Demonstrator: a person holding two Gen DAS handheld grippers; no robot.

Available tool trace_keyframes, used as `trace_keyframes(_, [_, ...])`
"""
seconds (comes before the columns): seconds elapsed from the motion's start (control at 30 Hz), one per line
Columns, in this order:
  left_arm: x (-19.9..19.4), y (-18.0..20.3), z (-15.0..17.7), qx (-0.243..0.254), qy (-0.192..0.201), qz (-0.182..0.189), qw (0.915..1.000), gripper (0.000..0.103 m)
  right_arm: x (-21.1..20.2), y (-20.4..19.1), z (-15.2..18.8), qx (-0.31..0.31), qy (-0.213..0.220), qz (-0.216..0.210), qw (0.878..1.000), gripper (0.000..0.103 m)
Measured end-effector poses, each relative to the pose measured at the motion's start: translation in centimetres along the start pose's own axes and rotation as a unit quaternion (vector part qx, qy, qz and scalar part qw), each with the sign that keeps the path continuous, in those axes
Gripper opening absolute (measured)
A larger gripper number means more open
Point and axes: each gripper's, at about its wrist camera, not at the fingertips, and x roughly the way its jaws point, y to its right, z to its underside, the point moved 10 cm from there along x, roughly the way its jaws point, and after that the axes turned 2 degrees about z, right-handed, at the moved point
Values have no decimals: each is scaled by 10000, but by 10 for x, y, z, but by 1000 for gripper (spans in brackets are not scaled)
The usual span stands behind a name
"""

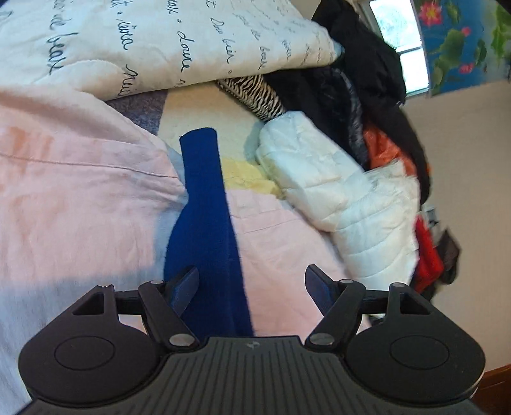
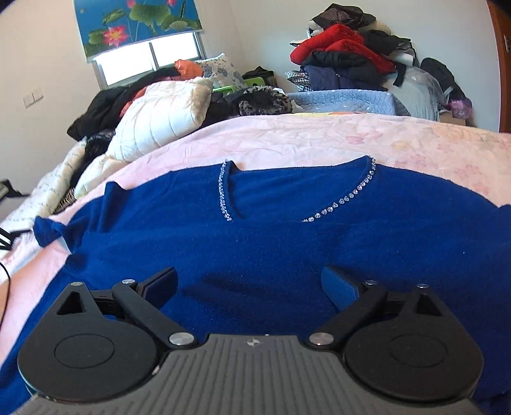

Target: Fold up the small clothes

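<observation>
Blue knit fills the middle of the left wrist view: a sleeve (image 1: 204, 204) of the sweater runs as a long narrow strip across the pink bedspread (image 1: 80, 191), its cuff end toward the script-printed white quilt (image 1: 166, 41). The left gripper (image 1: 251, 281) hangs over the near, wider part of that sleeve with its jaws apart; the left pad sits over the sleeve's edge, the right pad over bare pink spread, and nothing is pinched between them. Right of the sleeve lies a white quilted jacket (image 1: 335, 191), with a zebra-striped cloth (image 1: 255, 92) and black clothes (image 1: 367, 73) behind it, and a pale yellow patch (image 1: 246, 178) between sleeve and jacket. In the right wrist view the blue sweater (image 2: 255, 230) lies spread flat on the pink bedspread (image 2: 319, 140), front up, its neckline edged with a row of clear rhinestones (image 2: 348, 196) on the far side from the gripper. The right gripper (image 2: 249, 281) is low over the sweater's body with its jaws spread wide and clamped on nothing; whether the pads touch the knit cannot be told. Beyond the sweater, at the spread's far left, sits a white quilted jacket (image 2: 159, 124); a heap of red and dark clothes (image 2: 345, 54) is stacked against the wall, and a lotus-print blind (image 2: 137, 25) hangs over the window
</observation>
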Motion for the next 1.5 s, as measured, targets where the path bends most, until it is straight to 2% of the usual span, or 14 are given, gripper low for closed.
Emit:
trace_keyframes(0.2, [42, 1, -8, 432, -125, -890, 9950, 67, -2, 4, -1, 193, 58, -139, 9997, 96])
trace_keyframes(0.37, [54, -10, -9, 959, -165, -1723, 9802, 10, -2, 6, -1, 260, 79, -194, 9994, 97])
trace_keyframes(0.57, [21, 18, -5, 1350, 326, -1486, 9791, 5, -5, 9, -3, 474, 146, -350, 9982, 97])
trace_keyframes(0.67, [-6, 82, 26, 2157, 477, -690, 9728, 5, -5, 11, -3, 564, 171, -412, 9974, 97])
trace_keyframes(0.77, [-41, 166, 105, 3620, 566, 485, 9292, 5, -6, 13, -4, 695, 208, -495, 9961, 97])
trace_keyframes(0.87, [-69, 224, 225, 5040, 276, 1757, 8452, 5, -7, 15, -4, 789, 234, -555, 9951, 97])
trace_keyframes(0.97, [-65, 223, 346, 5852, -771, 2440, 7695, 6, -8, 19, -5, 1015, 293, -682, 9921, 96])
trace_keyframes(1.07, [-37, 178, 430, 6181, -2026, 2193, 7272, 6, -12, 29, -7, 1407, 394, -880, 9853, 93])
trace_keyframes(1.13, [-27, 151, 456, 6264, -2426, 1975, 7140, 7, -13, 35, -7, 1609, 451, -952, 9813, 92])
trace_keyframes(1.2, [-28, 136, 460, 6319, -2526, 1858, 7088, 18, -13, 35, -8, 1623, 459, -973, 9809, 93])
trace_keyframes(1.27, [-37, 131, 449, 6041, -2632, 1989, 7254, 43, -13, 35, -7, 1662, 473, -1014, 9797, 93])
trace_keyframes(1.3, [-42, 131, 441, 5849, -2569, 2044, 7416, 66, -13, 36, -8, 1697, 486, -1049, 9787, 94])
trace_keyframes(1.33, [-46, 130, 429, 5699, -2442, 2092, 7562, 75, -13, 37, -8, 1734, 501, -1085, 9776, 94])
trace_keyframes(1.5, [-62, 115, 367, 4517, -1988, 1946, 8477, 78, -16, 39, -9, 1845, 513, -1192, 9742, 94])
